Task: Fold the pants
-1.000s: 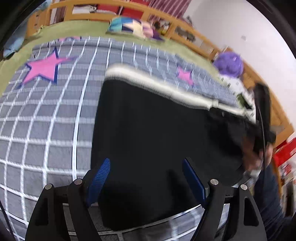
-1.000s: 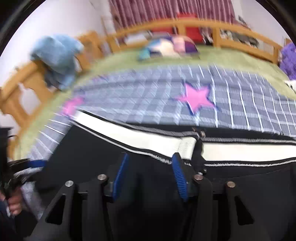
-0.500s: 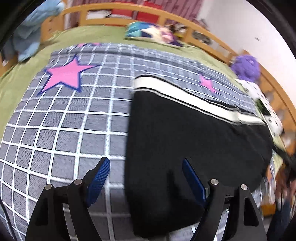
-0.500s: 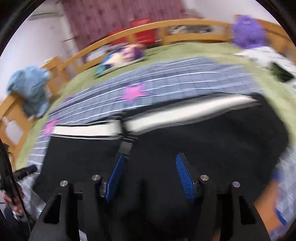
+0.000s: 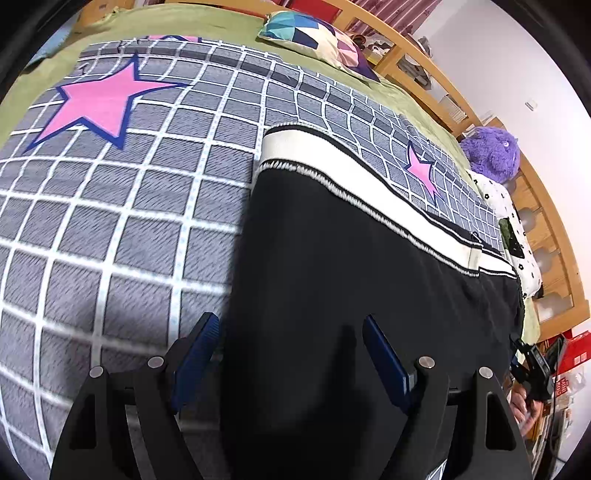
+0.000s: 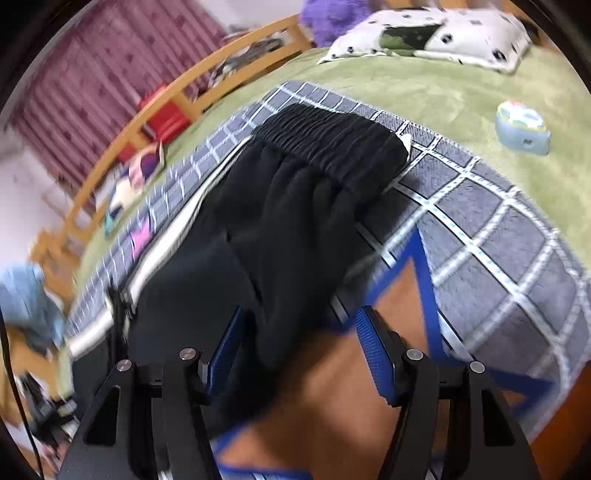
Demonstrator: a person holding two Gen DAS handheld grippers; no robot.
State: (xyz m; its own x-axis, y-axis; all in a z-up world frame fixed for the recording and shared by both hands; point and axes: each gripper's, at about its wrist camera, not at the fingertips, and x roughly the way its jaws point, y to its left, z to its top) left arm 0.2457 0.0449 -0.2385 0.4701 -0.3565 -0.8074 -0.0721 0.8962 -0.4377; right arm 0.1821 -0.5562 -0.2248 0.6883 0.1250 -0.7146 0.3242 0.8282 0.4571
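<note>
While right claw [image 6: 301, 343] opens, pants [image 6: 295, 206] lie flat.

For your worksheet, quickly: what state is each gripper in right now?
Left gripper: open, holding nothing, above the black pants.
Right gripper: jaws opening, gripping nothing, over the pants' edge.

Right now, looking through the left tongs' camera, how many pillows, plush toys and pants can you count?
Pillows: 2, a patchwork pillow and a white dotted pillow
Plush toys: 1, a purple plush toy
Pants: 1, the black pants
Total: 4
</note>
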